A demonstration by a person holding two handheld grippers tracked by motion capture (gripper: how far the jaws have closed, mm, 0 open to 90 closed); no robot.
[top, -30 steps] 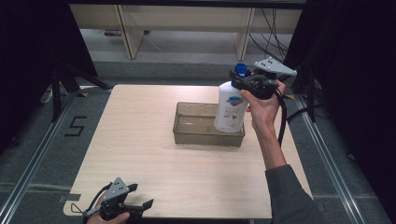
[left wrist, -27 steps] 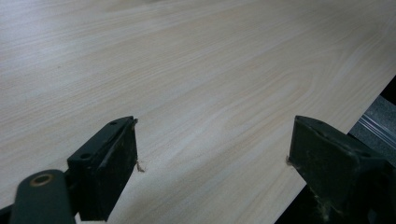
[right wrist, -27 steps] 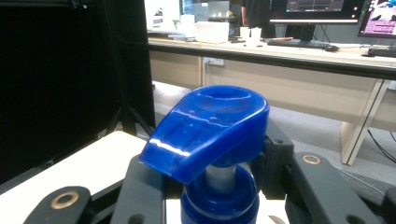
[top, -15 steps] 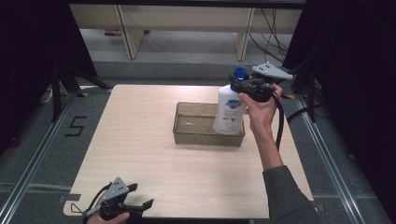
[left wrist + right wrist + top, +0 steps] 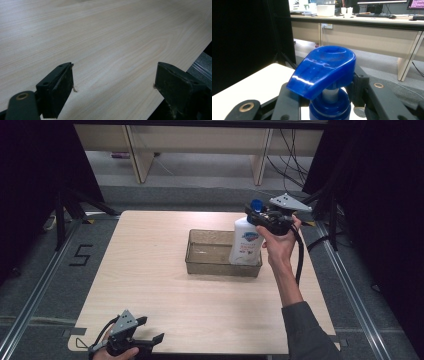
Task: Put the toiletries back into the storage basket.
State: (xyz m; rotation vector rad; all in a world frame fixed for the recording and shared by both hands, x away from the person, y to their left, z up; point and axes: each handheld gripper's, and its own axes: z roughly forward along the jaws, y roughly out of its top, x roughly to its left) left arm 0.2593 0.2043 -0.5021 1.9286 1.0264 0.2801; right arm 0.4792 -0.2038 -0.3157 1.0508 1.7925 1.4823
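Right now we set down what we see, claw by claw.

Right gripper [image 5: 260,216]: we see it clamped on the neck of the soap bottle [image 5: 246,242], just under the blue pump head [image 5: 323,68]; one black jaw sits on each side of the neck.

Soap bottle: white body with a blue label, hanging upright below our right claw, its lower part down inside the right end of the tray [image 5: 200,262]. We cannot tell whether its base touches the tray floor.

Tray: clear, brownish and rectangular, directly beneath the right claw and reaching away to its left on the table [image 5: 150,270].

Left gripper [image 5: 150,330]: jaws wide apart with nothing between them, low over the near left corner of the table, well apart from the tray and bottle.

Table under the left claw: we see bare pale wood grain [image 5: 107,50] between and beyond its jaws, with the table edge just past the right-hand jaw.
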